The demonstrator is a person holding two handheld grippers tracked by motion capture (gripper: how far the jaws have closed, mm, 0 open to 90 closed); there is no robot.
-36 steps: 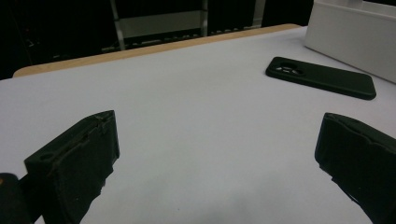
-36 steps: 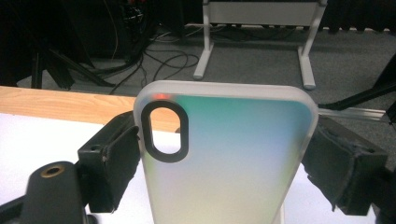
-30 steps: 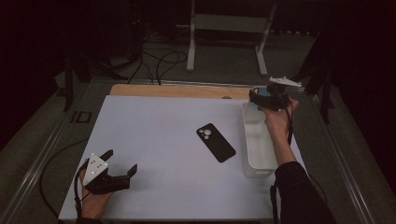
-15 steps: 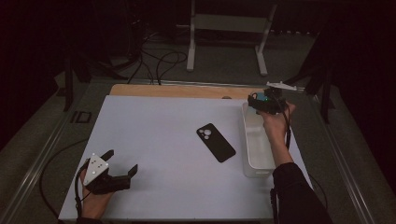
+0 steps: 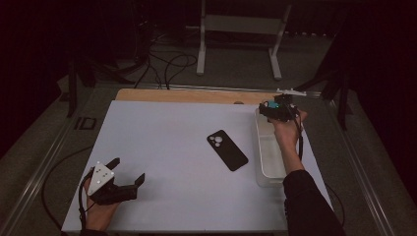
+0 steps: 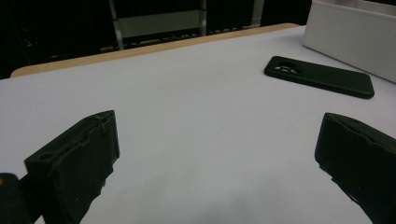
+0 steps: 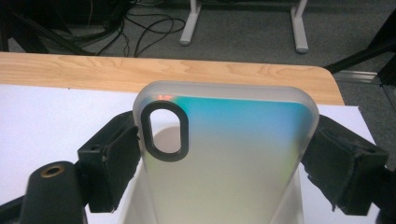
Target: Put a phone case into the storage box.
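Translucent phone case (image 7: 224, 154), frosted with a teal-to-yellow tint and a dark-ringed oval camera cutout, is sitting clamped by its two long edges between the jaws of the right gripper (image 7: 224, 158), which are standing wide because the case spans them. In the high view the right gripper (image 5: 278, 111) is hovering over the far end of the clear plastic bin (image 5: 269, 162), at about two o'clock on the white table (image 5: 162, 142), with the case apparently poised above the bin's opening. A shell like this is likely very light, thin and somewhat flexible, so a side squeeze is probably bowing it slightly; too much pressure could make it spring out, and its smooth surface is likely slippery against the pads. Holding across the long edges near the middle looks like the surest grip, since the rims are the stiffest part, and the cutout end is best avoided because the material is weakest there. The left gripper (image 5: 114, 183) is resting at about seven o'clock on the table, its jaws spread apart with nothing between them, as the left gripper view is showing bare tabletop between the pads. A black phone (image 5: 227, 150) is lying camera side up near the table's centre, just left of the bin and apart from both grippers.
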